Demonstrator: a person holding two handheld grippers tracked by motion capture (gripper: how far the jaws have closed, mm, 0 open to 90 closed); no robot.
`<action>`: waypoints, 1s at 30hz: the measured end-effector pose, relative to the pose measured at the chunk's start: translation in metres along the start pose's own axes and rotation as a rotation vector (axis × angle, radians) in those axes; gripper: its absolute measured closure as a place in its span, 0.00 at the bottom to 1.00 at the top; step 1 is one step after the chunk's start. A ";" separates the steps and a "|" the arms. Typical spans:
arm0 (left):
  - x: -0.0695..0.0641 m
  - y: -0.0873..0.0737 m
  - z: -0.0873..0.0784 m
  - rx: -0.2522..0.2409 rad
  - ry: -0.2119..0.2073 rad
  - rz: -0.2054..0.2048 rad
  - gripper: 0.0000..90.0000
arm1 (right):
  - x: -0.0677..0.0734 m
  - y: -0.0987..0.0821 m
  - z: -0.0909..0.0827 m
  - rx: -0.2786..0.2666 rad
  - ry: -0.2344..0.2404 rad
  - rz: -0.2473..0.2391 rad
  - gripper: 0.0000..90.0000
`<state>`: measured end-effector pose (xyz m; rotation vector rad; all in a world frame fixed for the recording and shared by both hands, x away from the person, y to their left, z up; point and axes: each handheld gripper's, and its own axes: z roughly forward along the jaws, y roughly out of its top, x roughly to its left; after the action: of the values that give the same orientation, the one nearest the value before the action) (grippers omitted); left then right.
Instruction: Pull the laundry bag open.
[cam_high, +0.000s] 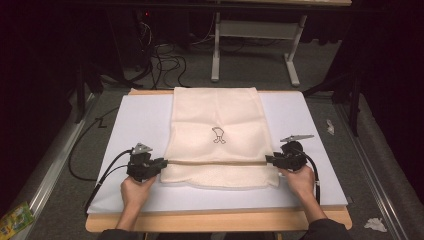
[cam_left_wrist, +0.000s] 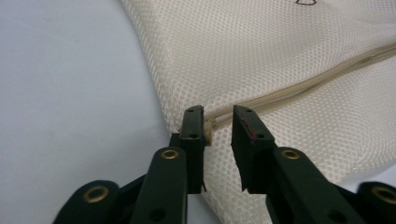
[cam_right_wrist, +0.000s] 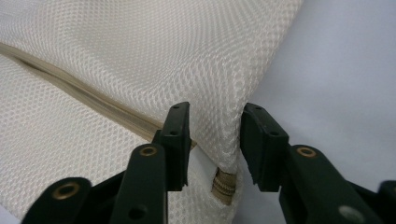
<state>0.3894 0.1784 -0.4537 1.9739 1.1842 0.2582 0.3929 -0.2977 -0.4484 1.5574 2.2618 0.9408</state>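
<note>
A cream mesh bag (cam_high: 215, 130) lies flat on the white board (cam_high: 140, 120), its near part folded along a beige zipper seam (cam_left_wrist: 317, 79). A small dark printed figure (cam_high: 218, 135) marks its middle. My left gripper (cam_high: 162, 163) sits at the seam's left end. Its jaws stand apart around the seam's tip (cam_left_wrist: 218, 123), open. My right gripper (cam_high: 268, 159) sits at the seam's right end. In the right gripper view a ridge of mesh (cam_right_wrist: 140, 51) rises between its parted jaws (cam_right_wrist: 215, 126), and a ribbed beige end piece (cam_right_wrist: 223, 186) shows below.
The board rests on a wooden table (cam_high: 215, 220). On the floor beyond are cables (cam_high: 165, 60) and a white table frame (cam_high: 250, 30). Crumpled paper (cam_high: 375, 224) lies at the right, a yellow-green packet (cam_high: 15, 220) at the lower left.
</note>
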 end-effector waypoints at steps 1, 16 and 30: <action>0.000 0.000 -0.001 -0.007 0.000 0.003 0.81 | 0.001 0.000 -0.001 -0.007 -0.006 -0.004 0.69; 0.006 0.003 -0.025 -0.093 0.017 0.011 0.70 | 0.000 -0.002 -0.025 -0.131 -0.011 -0.024 0.66; 0.013 0.001 -0.049 -0.163 0.054 0.014 0.69 | -0.020 -0.013 -0.063 -0.250 -0.032 0.021 0.70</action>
<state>0.3707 0.2153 -0.4234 1.8439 1.1459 0.4049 0.3577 -0.3423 -0.4115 1.4771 2.0194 1.1460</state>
